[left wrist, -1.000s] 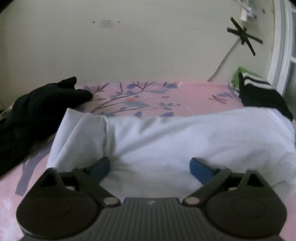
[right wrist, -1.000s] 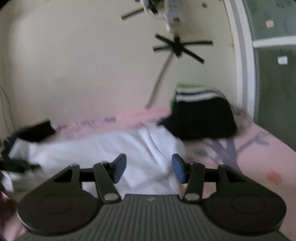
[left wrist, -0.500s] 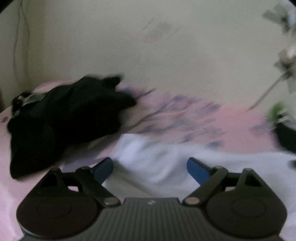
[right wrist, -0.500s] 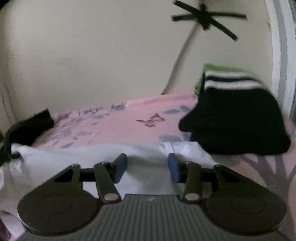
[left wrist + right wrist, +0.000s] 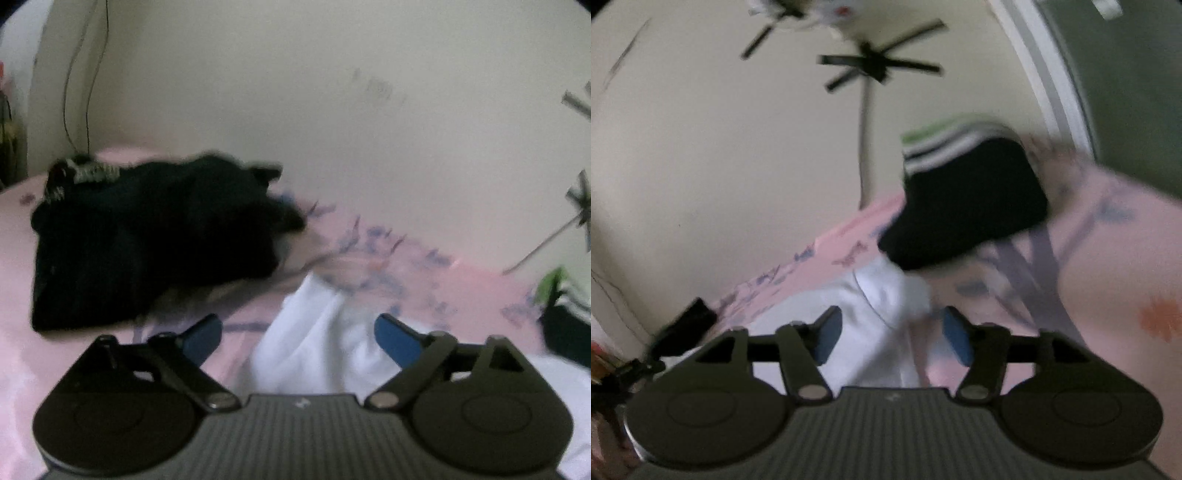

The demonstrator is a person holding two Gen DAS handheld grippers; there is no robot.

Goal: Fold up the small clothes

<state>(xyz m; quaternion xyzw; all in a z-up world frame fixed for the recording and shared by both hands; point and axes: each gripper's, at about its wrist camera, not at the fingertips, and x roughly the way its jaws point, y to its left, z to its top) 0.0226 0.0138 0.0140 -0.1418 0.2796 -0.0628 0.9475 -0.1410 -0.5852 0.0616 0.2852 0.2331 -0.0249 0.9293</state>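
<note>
Two grippers hovering over a white garment (image 5: pixel 325 332) lying across a pink floral bed (image 5: pixel 461 288).

Starting at far left: black clothing pile (image 5: pixel 147 240) heaping on the bed, left of the white garment and seemingly just clear of it. Left gripper (image 5: pixel 297 334) spreading its blue fingers (image 5: pixel 201 338) wide, holding nothing, a raised fold of white cloth lying between them, nearer the right-side finger. Garment stretching crosswise from one gripper to the other. Right gripper (image 5: pixel 892 334) also spreading wide, empty, straddling the garment's right end (image 5: pixel 882 295) and its seam. Black striped folded stack (image 5: pixel 967 199) sitting just beyond that end, likely crowding any fold made toward it. Blurring throughout; contact with cloth impossible to tell.
</note>
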